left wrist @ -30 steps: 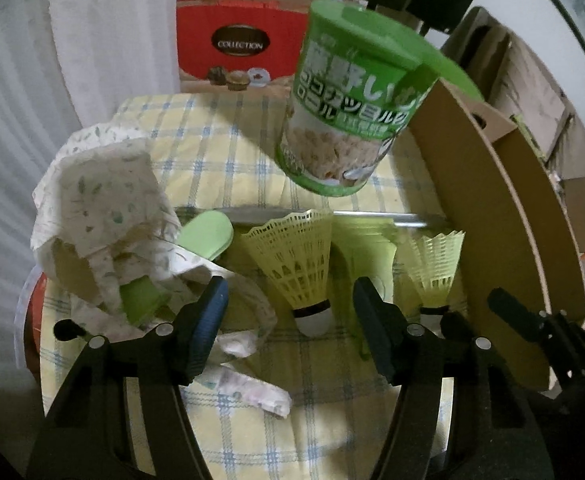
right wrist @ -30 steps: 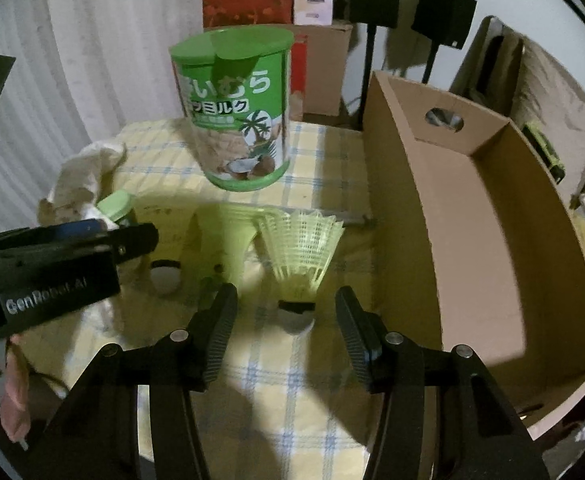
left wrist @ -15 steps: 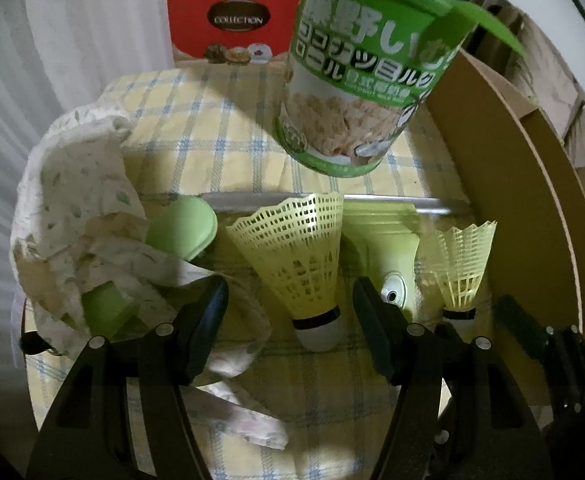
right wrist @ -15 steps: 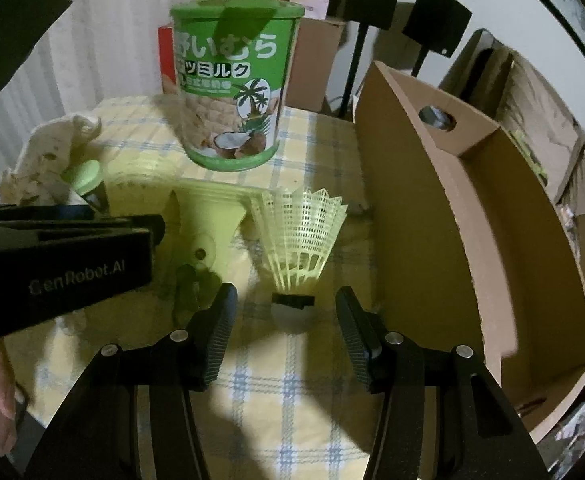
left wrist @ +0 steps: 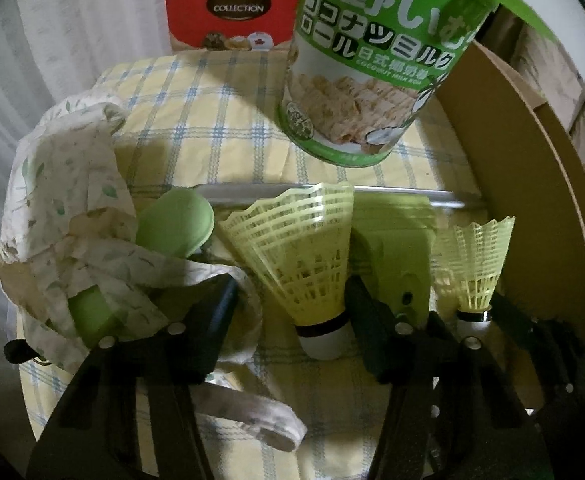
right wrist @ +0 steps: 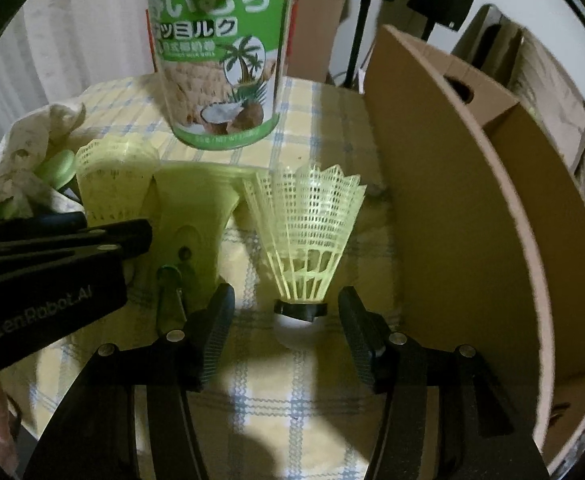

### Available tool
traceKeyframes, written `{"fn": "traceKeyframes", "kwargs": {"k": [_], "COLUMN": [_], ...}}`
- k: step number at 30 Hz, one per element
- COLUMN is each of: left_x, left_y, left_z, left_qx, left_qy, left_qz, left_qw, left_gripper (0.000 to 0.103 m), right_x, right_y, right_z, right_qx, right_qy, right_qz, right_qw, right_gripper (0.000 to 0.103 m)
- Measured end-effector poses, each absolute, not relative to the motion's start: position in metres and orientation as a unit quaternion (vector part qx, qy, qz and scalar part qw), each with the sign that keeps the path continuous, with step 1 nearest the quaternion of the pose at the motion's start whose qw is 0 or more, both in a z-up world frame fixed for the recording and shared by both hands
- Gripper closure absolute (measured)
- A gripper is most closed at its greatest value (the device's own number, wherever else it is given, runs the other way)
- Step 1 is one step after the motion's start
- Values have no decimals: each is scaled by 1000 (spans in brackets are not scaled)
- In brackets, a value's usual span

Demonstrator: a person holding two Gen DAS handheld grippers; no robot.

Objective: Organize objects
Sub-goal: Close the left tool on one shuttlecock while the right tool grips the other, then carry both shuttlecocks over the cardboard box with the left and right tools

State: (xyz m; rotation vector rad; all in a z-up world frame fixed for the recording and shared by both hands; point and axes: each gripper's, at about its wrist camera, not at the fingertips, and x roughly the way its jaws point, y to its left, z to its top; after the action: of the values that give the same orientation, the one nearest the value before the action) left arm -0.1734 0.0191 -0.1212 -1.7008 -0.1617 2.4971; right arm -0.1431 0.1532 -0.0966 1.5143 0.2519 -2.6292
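**Two shuttlecocks framed by the grippers on the checked bench**

A yellow shuttlecock (left wrist: pixel 308 268) is seen standing cork-down on the bench (left wrist: pixel 212 136), between the jaws of the left gripper (left wrist: pixel 292 322); the jaws are closing, and the right-hand pad appears to be at the cork, though contact cannot be confirmed in the dim view. A second shuttlecock (right wrist: pixel 306 240) is stood likewise between the half-open jaws of the right gripper (right wrist: pixel 286 334), with clear gaps left on both sides. Between the two shuttlecocks a green plastic piece (right wrist: pixel 196 216) is laid. A crumpled leaf-print cloth (left wrist: pixel 64 216) with a green item (left wrist: pixel 176 222) is found to the left. Behind, a green snack tin (right wrist: pixel 220 60) is stood, with a metal rod (left wrist: pixel 404 194) lying in front of it. A cardboard box (right wrist: pixel 452 208) is placed along the right edge
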Motion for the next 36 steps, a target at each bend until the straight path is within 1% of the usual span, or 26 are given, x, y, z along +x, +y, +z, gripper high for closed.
{"fn": "traceKeyframes", "kwargs": {"k": [2, 4, 5, 6, 7, 10, 17, 29, 36], "left_x": [-174, -174, -174, -174, -173, -172, -163, -134, -107], "left_y": [20, 22, 23, 26, 27, 26, 22, 12, 18], "left_z": [-121, -121, -122, -122, -121, -120, -109, -63, -36], "left_qx": [-560, -560, -559, -559, -558, -558, -550, -517, -495], "left_qy": [-48, -41, -34, -23, -16, -16, -32, -78, -84], "left_qz": [825, 826, 826, 827, 827, 827, 830, 843, 852], "left_qw": [56, 55, 56, 60, 61, 65, 84, 128, 148], "left_gripper": [54, 59, 62, 65, 67, 71, 73, 74, 74], "right_x": [-145, -146, -147, -146, -146, -144, -136, -109, -90], "right_y": [155, 155, 155, 154, 152, 152, 154, 173, 179], "right_z": [-97, -98, -97, -97, -96, -94, -87, -42, -12], "right_qx": [499, 502, 504, 504, 502, 501, 488, 458, 433], "right_qy": [74, 71, 69, 71, 80, 95, 98, 32, 20], "right_qz": [-862, -860, -859, -858, -859, -858, -865, -882, -895], "right_qw": [54, 58, 65, 66, 64, 66, 67, 104, 111], "right_gripper": [48, 52, 57, 68, 74, 76, 77, 78, 78]}}
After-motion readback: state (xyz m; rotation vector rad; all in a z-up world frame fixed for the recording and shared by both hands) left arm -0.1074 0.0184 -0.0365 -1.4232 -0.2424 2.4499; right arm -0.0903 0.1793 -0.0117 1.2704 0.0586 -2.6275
